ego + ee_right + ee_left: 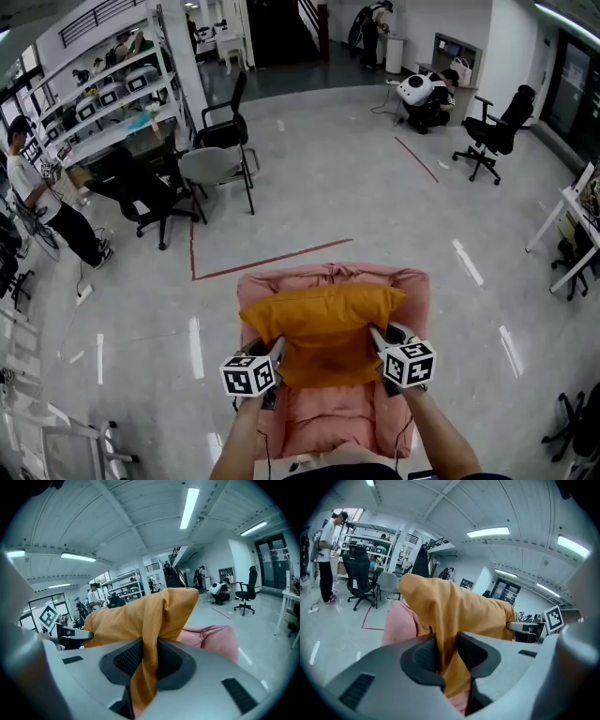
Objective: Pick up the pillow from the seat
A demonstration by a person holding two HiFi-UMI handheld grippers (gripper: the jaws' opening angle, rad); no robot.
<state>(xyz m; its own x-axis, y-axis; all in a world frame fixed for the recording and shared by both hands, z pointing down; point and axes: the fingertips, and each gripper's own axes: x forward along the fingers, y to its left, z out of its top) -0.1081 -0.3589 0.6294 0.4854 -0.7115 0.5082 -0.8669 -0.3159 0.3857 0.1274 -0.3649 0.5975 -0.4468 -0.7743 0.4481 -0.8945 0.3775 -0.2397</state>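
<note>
Lift step: left gripper [272, 362] & right gripper [379, 343] both pinch pillow [326, 330] fabric over seat [337, 412]; next likely raise it clear, evenly.

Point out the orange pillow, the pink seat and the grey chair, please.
orange pillow [323, 328], head view, its middle.
pink seat [328, 419], head view, bare front cushion.
grey chair [208, 166], head view, its seat.

Orange pillow [325, 330], pink seat [342, 417], b/w checker marker cubes [250, 374]
</note>
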